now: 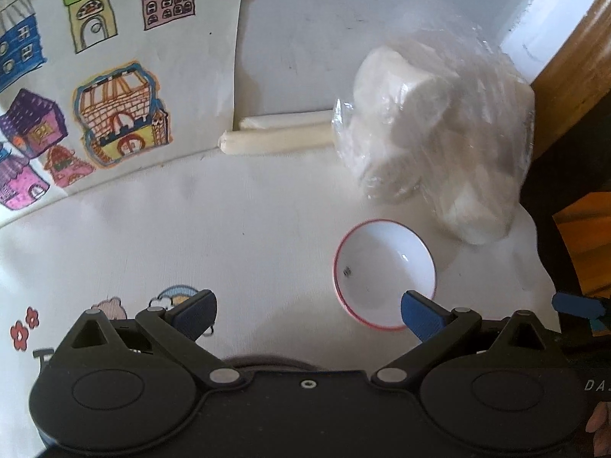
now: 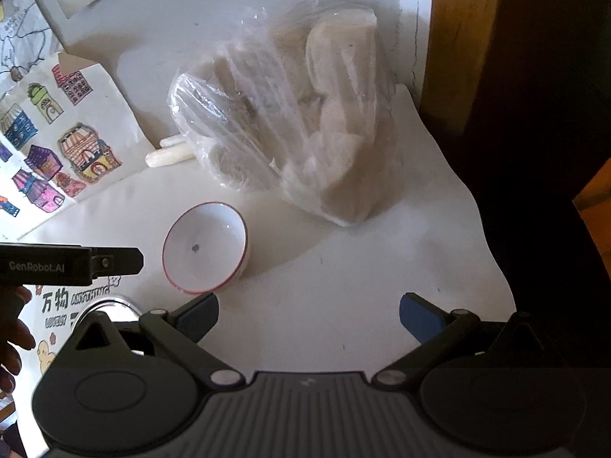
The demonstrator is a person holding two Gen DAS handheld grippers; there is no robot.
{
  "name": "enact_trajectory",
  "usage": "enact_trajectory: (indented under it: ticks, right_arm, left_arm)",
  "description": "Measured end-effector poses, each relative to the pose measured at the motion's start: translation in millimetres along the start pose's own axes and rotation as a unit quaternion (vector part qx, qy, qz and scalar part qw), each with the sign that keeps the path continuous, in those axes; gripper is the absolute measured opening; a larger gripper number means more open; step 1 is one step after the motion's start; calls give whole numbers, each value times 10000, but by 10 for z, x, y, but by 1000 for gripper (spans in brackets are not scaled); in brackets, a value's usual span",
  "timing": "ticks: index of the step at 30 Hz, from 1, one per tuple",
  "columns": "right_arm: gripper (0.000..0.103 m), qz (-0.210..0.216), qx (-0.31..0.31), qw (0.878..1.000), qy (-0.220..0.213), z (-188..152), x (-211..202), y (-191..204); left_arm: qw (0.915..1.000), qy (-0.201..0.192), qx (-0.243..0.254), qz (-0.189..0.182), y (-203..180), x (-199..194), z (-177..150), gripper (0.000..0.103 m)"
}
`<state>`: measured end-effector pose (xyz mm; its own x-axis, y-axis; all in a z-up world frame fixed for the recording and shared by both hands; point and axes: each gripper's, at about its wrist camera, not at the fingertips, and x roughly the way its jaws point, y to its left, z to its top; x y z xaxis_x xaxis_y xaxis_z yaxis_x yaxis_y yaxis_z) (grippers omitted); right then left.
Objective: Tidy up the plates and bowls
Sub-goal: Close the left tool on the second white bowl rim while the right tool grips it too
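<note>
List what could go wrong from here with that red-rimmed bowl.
1. The bowl looks tilted on the soft white cloth; a nudge from the open left gripper may tip or roll it.
2. The plastic bag sits just behind; pushing the bowl may jam it there.
3. The open right gripper is near and could collide.

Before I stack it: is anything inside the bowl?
No, the red-rimmed bowl holds nothing; only a small dark mark shows on its white inside.

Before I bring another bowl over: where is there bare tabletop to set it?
Bare patches: in front of the red-rimmed bowl toward the right tool, and left of the bowl below the house drawing. Crowded behind: plastic bag and white sticks.
</note>
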<state>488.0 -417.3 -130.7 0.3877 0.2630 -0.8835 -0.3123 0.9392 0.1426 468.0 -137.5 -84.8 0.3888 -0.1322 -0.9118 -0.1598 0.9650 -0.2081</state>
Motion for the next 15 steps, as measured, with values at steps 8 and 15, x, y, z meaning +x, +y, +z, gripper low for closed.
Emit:
enact_trajectory:
  ticks: [8,15]
  right_arm:
    - [103,-40,129,9999,23,109,290,67]
    - [103,-124,-36,9999,75,124,480,173]
  left_arm:
    - [9998,150,69,105,61,295,128,102]
    - [9984,316,406,237,34,478,121,102]
